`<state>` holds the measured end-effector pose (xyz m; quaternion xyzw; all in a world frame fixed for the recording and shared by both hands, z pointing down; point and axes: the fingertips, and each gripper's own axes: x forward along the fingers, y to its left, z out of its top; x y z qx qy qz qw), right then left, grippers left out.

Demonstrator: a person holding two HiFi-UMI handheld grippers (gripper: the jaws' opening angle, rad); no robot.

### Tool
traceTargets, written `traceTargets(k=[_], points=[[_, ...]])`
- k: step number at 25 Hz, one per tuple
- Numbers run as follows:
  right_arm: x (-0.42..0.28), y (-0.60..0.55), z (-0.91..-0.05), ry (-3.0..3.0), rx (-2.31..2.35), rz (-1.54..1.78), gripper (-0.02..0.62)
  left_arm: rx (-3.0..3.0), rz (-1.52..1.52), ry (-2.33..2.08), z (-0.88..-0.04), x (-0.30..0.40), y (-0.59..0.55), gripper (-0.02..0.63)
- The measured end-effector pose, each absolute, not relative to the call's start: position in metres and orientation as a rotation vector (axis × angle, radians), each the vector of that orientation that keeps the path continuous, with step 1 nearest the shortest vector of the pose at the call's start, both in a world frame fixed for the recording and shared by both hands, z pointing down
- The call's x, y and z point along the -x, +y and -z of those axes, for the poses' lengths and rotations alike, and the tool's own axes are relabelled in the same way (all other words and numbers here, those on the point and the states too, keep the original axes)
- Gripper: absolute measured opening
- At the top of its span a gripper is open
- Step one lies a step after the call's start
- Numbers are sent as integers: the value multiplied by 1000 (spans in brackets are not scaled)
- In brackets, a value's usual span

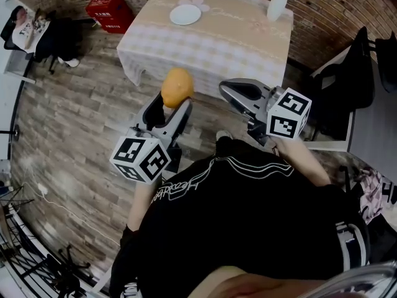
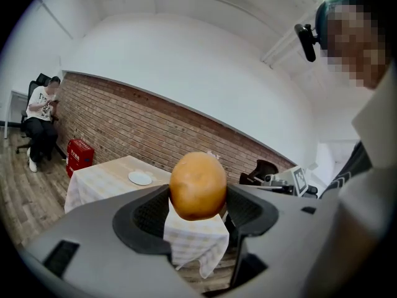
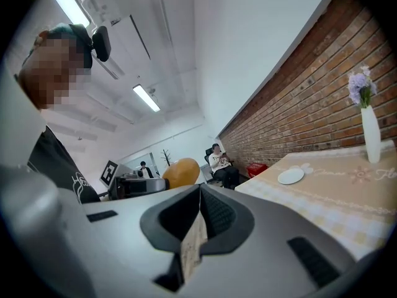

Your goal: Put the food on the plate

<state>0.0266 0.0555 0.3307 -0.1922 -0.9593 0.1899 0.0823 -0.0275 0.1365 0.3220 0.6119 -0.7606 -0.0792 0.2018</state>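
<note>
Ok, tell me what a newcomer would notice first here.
The round orange-brown food stands out first, clamped in the left gripper and held in the air short of the cloth-covered table. Next comes the white plate, empty, toward the table's far side, with a vase of flowers at the far right corner. The right gripper is shut on nothing.

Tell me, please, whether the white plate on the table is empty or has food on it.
Empty: the plate shows bare white, and the orange food is held in the left gripper, short of the table.

Orange-brown food [image 2: 197, 185], white plate [image 1: 185, 14], checked beige tablecloth [image 1: 217, 39]
</note>
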Motion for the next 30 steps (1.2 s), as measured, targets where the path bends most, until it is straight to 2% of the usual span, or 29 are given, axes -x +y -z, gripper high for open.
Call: traceTargets(k=[8, 24, 30], points=[[13, 25, -327, -2886, 594, -577, -3, -1709, 196, -2133, -322, 61, 107, 284], [145, -99, -345, -2869, 546, -682, -3, -1692, 153, -2079, -332, 196, -17, 284], [175, -138, -350, -2869, 504, -691, -3, -1710, 143, -2051, -337, 228, -59, 284]])
